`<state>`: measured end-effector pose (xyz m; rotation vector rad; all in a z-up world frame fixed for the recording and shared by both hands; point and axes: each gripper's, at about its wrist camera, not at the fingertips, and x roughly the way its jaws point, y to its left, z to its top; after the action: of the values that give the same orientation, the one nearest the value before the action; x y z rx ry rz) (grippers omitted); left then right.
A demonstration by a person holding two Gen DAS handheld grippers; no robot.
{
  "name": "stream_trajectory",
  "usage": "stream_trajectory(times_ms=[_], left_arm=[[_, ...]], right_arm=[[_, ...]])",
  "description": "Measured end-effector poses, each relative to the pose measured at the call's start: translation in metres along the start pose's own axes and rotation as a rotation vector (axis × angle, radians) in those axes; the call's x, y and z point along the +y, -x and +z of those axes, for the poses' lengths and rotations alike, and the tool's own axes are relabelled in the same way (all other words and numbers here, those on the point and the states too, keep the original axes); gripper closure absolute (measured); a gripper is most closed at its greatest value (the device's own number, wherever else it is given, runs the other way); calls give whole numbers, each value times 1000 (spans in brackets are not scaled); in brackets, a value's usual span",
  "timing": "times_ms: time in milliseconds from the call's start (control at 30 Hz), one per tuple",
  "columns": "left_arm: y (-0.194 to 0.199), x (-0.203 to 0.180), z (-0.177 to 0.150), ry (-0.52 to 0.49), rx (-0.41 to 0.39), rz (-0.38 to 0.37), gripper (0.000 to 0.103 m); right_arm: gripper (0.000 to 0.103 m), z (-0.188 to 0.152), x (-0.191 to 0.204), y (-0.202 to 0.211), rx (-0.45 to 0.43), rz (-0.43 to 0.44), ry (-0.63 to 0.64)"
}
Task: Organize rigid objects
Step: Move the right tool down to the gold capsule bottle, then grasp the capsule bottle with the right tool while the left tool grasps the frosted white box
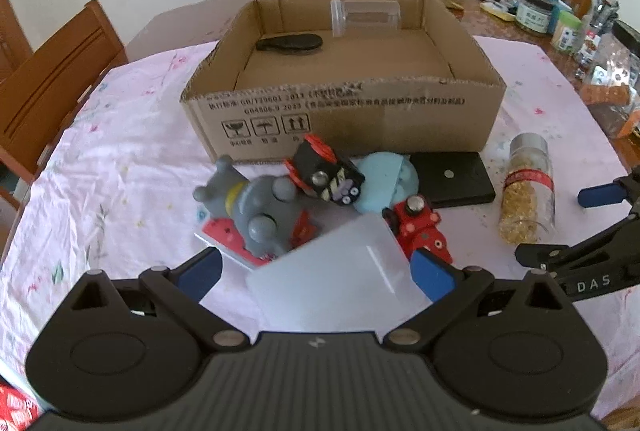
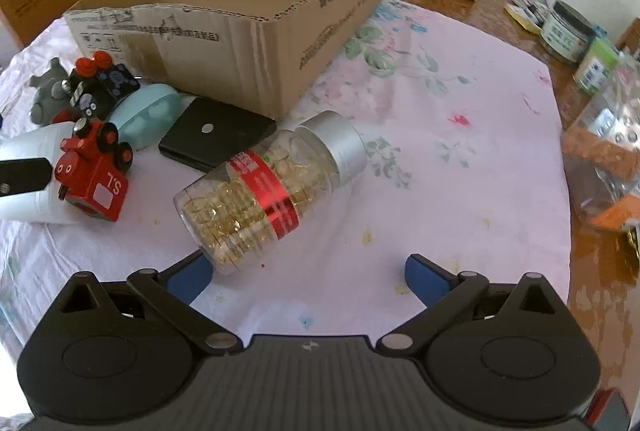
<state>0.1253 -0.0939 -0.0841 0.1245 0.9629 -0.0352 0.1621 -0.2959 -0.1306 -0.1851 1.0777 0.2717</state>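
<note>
**Getting the white tub and the jar ready to go in the box**

The left tongs point(image 1: 316, 271) are reaching around a white tub point(image 1: 336, 271) lying on its side on the worktop point(image 1: 120, 151). The blue pads are wide apart, one on each side of the tub, and I cannot tell if they are touching it yet. A red train point(image 1: 418, 231) is sitting right against the tub, by the right pad. So the tongs should be closing slowly and squarely, so the pad is not catching the train too.

The right tongs point(image 2: 308, 275) are open and holding nothing. A jar point(image 2: 268, 187) full of gold bits is lying on its side just in front of them, with its bottom end close to the left pad. It is round, so it may be rolling if bumped. Grabbing it across the middle, by the red band, looks safest.

The box point(image 1: 340, 111) is sitting just behind the toys. A clear cup point(image 1: 366, 16) and a dark flat thing point(image 1: 290, 43) are lying at its back, so there is lots of room in front.
</note>
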Motion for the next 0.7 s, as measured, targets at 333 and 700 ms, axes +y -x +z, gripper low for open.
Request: stream_trajectory(times_ms=[333,700], left_arm=[[3,1,-13,49,13,48,2],[-20,26,-39,135,80,32,0]], right_arm=[[0,-4,-2,2,-36,21,35],[0,-11,-2,5,-75,21,33]])
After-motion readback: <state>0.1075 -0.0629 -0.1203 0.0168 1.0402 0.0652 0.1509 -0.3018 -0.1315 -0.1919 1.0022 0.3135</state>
